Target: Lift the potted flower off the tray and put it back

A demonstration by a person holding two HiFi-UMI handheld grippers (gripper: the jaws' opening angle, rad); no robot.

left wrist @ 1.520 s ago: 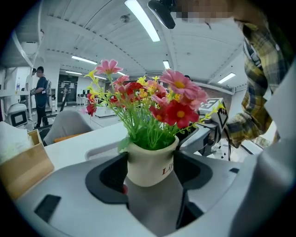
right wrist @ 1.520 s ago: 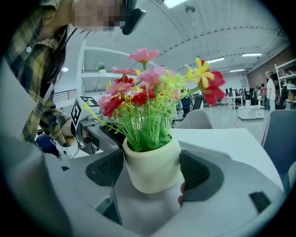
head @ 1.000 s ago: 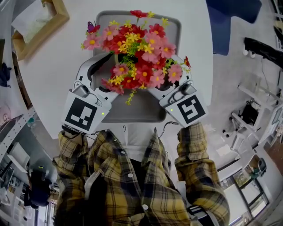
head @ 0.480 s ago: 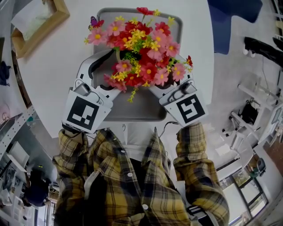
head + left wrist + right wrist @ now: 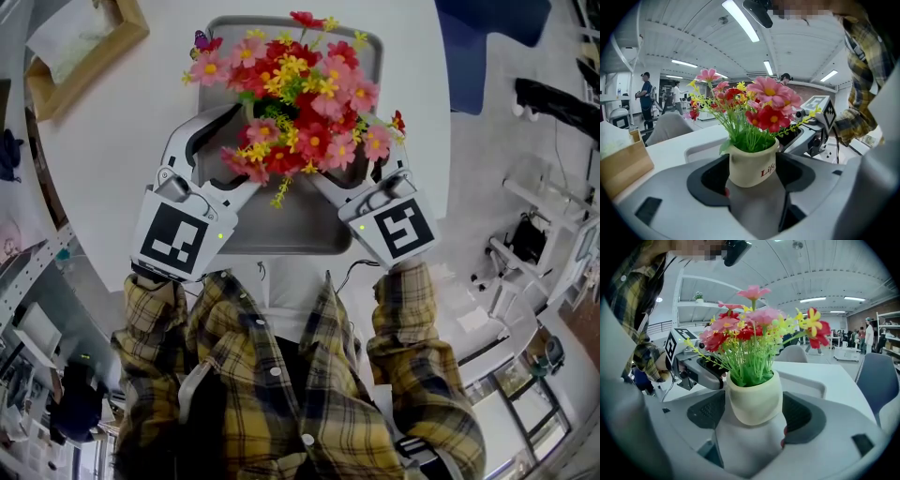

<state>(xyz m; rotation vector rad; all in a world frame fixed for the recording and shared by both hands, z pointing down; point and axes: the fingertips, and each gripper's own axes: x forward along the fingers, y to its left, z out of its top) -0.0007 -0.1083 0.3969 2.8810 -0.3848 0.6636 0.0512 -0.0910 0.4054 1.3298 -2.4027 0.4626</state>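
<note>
"Since each hand-held gripper already has its jaws pressed against the pot, is there a better place to hold it?"

"I doubt it. The left hand-held gripper (image 5: 227, 155) has its dark pads on the two sides of the cream pot (image 5: 751, 164), below the rim, and the right hand-held gripper (image 5: 361, 180) pinches the same pot from the opposite side. The wall is the only stiff part, so that's where the hold belongs, never on the stems."

"How do you expect it to handle?"

"Light, I'd guess. It's a small pot, and the flowers (image 5: 295, 84) look artificial. But it looks glazed and smooth, so it could slip through the pads, and it would probably chip if it dropped. The bloom spreads much wider than the pot, so it's top-heavy and the pot should stay upright."

"Where is it now?"

"It's over the grey tray (image 5: 281, 234) on the white bench (image 5: 112, 141), between both pairs of jaws. Its base is hidden, so I can't tell whether it's clear of the tray. The wooden box (image 5: 80, 47) sits well apart."
</note>
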